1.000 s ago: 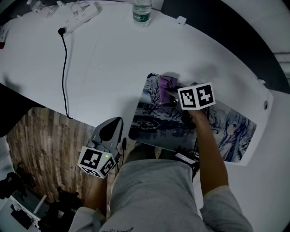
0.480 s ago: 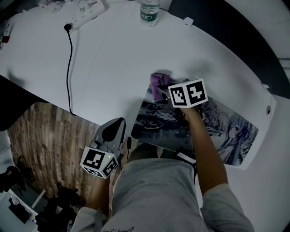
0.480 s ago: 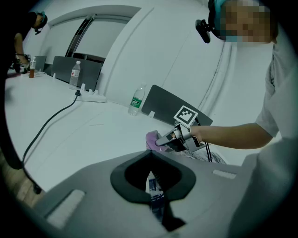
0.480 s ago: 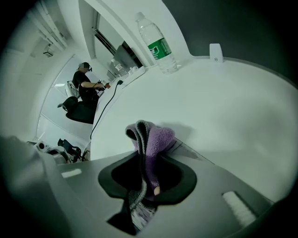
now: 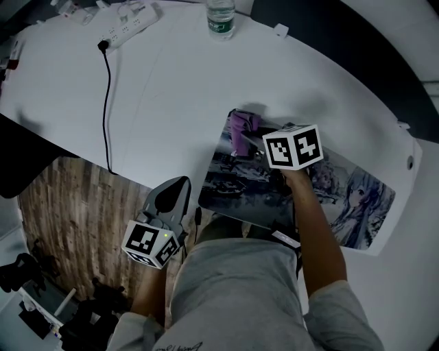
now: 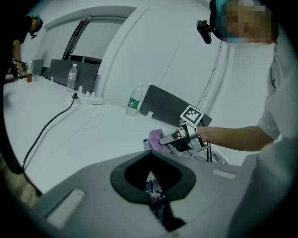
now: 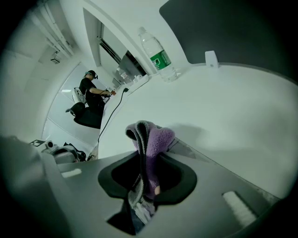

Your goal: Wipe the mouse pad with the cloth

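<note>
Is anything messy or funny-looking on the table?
Nothing is spilled or broken. The mouse pad lies right at the table's near edge, and its left corner may poke over. The right gripper holds the purple cloth bunched up.

Two grippers are counted, the left gripper (image 6: pixel 150 155) and the right gripper (image 7: pixel 145 153). One marker cube is carried by each, so two are counted: the left cube (image 5: pixel 147 245) and the right cube (image 5: pixel 293 146). One purple cloth (image 7: pixel 156 139) is counted, pinched between the right fingers. One printed mouse pad (image 5: pixel 343 192) is found under those fingers, and one white table (image 5: pixel 171 75) below it. Far beyond the right fingertips, one power strip (image 5: pixel 130 19), one black cable (image 5: pixel 105 103) and one small white clip (image 5: pixel 280 29) are counted. Ahead of the left fingers two water bottles are counted, a nearer bottle (image 6: pixel 134 100) and a farther bottle (image 6: pixel 71 77). One other person (image 7: pixel 91 88) is seen far beyond the right fingers.
</note>
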Demonstrator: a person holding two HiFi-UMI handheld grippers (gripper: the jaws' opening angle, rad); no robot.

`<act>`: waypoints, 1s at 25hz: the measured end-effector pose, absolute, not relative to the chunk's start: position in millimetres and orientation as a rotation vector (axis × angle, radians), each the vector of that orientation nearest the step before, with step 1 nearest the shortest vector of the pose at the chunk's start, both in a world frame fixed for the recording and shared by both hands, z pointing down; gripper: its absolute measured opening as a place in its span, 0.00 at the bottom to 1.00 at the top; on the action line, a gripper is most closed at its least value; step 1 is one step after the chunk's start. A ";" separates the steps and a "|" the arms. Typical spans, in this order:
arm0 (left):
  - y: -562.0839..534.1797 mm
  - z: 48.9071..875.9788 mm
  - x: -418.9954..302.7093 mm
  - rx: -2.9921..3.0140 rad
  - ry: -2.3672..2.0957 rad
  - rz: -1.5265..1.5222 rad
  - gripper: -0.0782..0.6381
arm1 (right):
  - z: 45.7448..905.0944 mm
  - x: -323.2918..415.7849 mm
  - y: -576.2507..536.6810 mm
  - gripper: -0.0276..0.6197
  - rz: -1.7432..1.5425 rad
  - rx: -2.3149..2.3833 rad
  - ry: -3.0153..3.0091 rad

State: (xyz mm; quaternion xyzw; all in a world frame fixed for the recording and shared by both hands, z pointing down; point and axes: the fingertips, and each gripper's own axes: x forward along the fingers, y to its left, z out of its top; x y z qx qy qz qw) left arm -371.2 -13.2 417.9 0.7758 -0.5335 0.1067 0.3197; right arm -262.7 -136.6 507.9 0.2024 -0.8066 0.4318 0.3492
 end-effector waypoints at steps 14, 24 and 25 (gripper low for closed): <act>-31.5 405.2 -242.4 2.237 -1.185 0.356 0.13 | 453.6 -103.5 -100.0 0.19 1.221 0.717 -2.174; -24.9 393.1 -96.3 2.384 -0.966 0.410 0.13 | 447.9 92.3 -55.0 0.20 1.286 0.982 -2.084; -23.4 392.2 -82.3 2.393 -0.949 0.414 0.13 | 448.4 111.6 -49.5 0.19 1.293 1.005 -2.070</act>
